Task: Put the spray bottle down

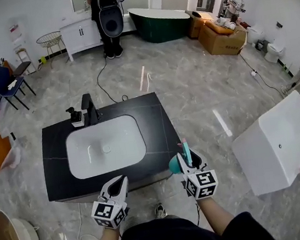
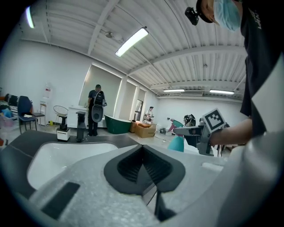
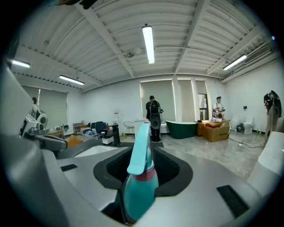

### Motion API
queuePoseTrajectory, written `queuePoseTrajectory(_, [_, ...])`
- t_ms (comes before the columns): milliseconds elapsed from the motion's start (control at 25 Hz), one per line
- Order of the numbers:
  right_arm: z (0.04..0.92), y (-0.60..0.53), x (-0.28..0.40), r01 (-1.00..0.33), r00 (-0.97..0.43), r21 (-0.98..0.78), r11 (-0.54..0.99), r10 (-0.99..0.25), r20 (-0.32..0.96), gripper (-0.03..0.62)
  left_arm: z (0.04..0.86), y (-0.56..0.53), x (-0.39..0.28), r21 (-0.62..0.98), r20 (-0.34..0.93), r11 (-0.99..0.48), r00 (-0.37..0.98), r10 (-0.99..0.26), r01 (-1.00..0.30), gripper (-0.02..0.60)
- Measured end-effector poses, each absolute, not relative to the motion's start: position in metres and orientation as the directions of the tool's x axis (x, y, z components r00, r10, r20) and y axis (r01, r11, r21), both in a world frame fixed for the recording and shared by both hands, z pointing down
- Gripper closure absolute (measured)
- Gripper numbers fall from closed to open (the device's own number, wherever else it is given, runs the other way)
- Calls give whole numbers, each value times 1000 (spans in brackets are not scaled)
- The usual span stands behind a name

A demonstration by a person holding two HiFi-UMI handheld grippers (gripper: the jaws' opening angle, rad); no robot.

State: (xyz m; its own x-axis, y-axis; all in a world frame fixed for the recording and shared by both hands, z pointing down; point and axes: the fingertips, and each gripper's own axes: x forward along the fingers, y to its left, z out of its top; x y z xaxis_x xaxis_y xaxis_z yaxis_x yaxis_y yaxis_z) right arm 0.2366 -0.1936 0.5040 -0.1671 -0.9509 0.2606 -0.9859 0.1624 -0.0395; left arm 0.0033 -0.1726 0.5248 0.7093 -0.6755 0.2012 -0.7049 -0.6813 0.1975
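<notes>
A teal spray bottle (image 3: 140, 186) with a pink collar stands upright between the jaws of my right gripper (image 3: 144, 155), which is shut on it. In the head view the spray bottle (image 1: 175, 164) and right gripper (image 1: 187, 156) hover at the front right corner of the black counter (image 1: 156, 121), beside its white sink basin (image 1: 105, 145). My left gripper (image 1: 118, 181) hangs just off the counter's front edge, below the basin. Its jaws (image 2: 143, 148) are shut with nothing in them. From the left gripper view the bottle (image 2: 177, 142) shows to the right, held in the right gripper (image 2: 195, 133).
A black faucet (image 1: 88, 110) and a small dispenser (image 1: 76, 117) stand at the counter's back left. A white box-shaped unit (image 1: 278, 146) sits on the floor to the right. A round tub (image 1: 5, 234) lies at the lower left. A person (image 1: 109, 17) stands at the far wall.
</notes>
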Motion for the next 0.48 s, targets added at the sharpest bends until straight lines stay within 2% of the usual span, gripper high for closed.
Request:
queuePoseTrajectory(200, [495,-230,249,-970,-241,-18,244,-942,232,451,526,-167,12,202,207,-614,647,-734,-763,571])
queuePoseTrajectory(480, [497,-281,251,-959,-279,-14,282,-936,216,450,535,-177,4,201,231,-554,589,-774,-808,571])
